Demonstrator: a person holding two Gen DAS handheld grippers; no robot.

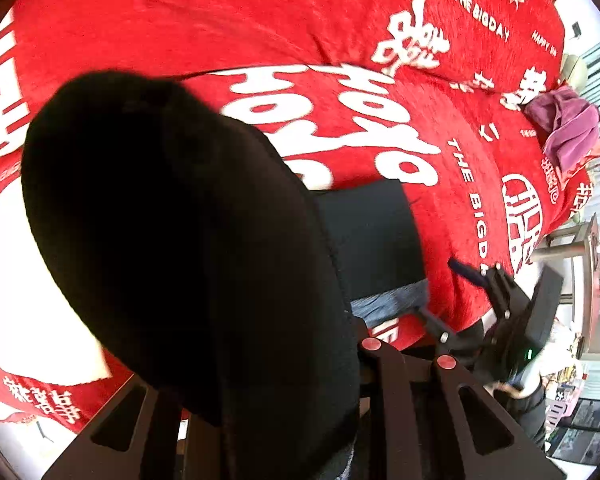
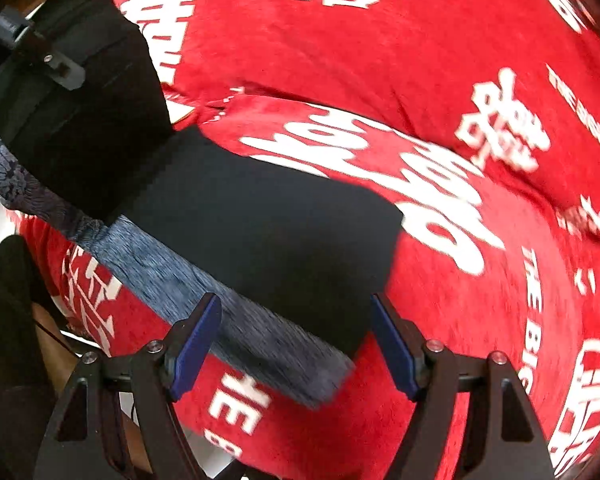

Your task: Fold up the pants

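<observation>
- draping over the left gripper (image 1: 260, 360), a thick fold of the black pants (image 1: 172, 240) bulges up and fills most of the left wrist view; the cloth seems pinched between its fingers, though the tips are buried, so i cannot tell for sure that it is clenched.
- lying across the red blanket (image 1: 220, 20) with white lettering, the rest of the pants runs flat toward the right, a grey-blue heathered inner band (image 2: 236, 320) showing along the near edge.
- hovering just short of that edge, the right gripper (image 2: 296, 344) stands spread wide, its blue pads (image 2: 196, 344) on either side of the band and holding nothing.
- the fabric looks soft, limp and light, likely a stretchy knit: it should sag and slide on itself rather than keep a crease.
- the best hold is probably the doubled hem or waistband edge, pinched through all layers near a corner.
- a purple cloth (image 1: 564, 128) lies far off on the blanket.
</observation>
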